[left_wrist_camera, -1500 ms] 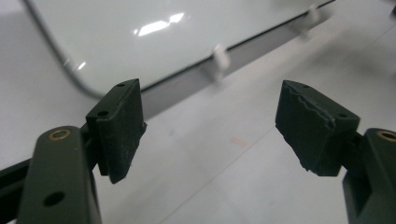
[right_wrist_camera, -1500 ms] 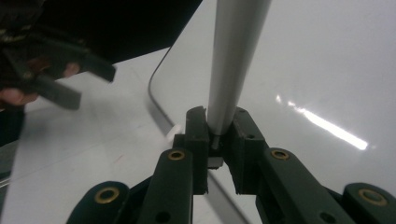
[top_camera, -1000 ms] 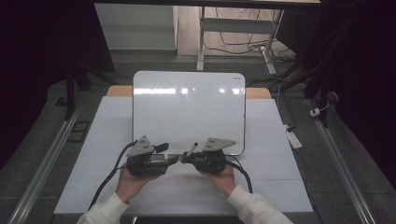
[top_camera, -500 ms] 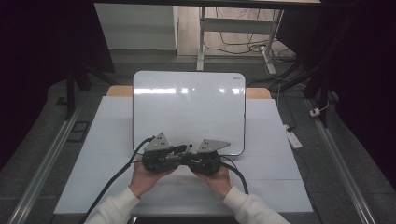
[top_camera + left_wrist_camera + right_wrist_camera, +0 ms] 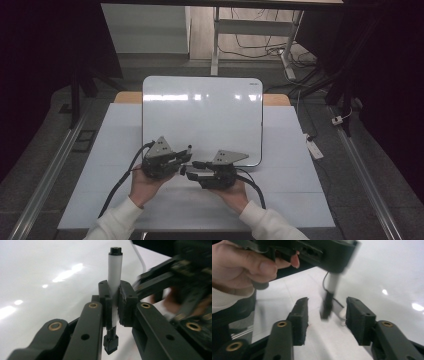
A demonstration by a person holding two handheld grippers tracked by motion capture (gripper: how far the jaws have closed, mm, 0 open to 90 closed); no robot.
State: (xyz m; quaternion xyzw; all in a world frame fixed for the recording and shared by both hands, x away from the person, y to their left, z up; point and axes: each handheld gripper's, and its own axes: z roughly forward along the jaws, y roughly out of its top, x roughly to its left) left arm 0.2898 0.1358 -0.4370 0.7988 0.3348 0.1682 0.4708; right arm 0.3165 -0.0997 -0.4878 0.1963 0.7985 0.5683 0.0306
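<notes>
The left hand-held gripper (image 5: 113, 306) has just squeezed shut on the white marker (image 5: 114, 272) and pinches it around the middle, just above the whiteboard (image 5: 202, 115) on the counter (image 5: 300, 170). The right hand-held gripper (image 5: 327, 320) has just been opening, and its jaws now stand spread on both sides of the marker's black end without touching it. I think the left one should keep pinching tight and still while the right one backs away slowly, so it does not bump the marker.

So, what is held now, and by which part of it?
The left gripper holds a marker by the middle of its white barrel. The right gripper holds nothing.
</notes>
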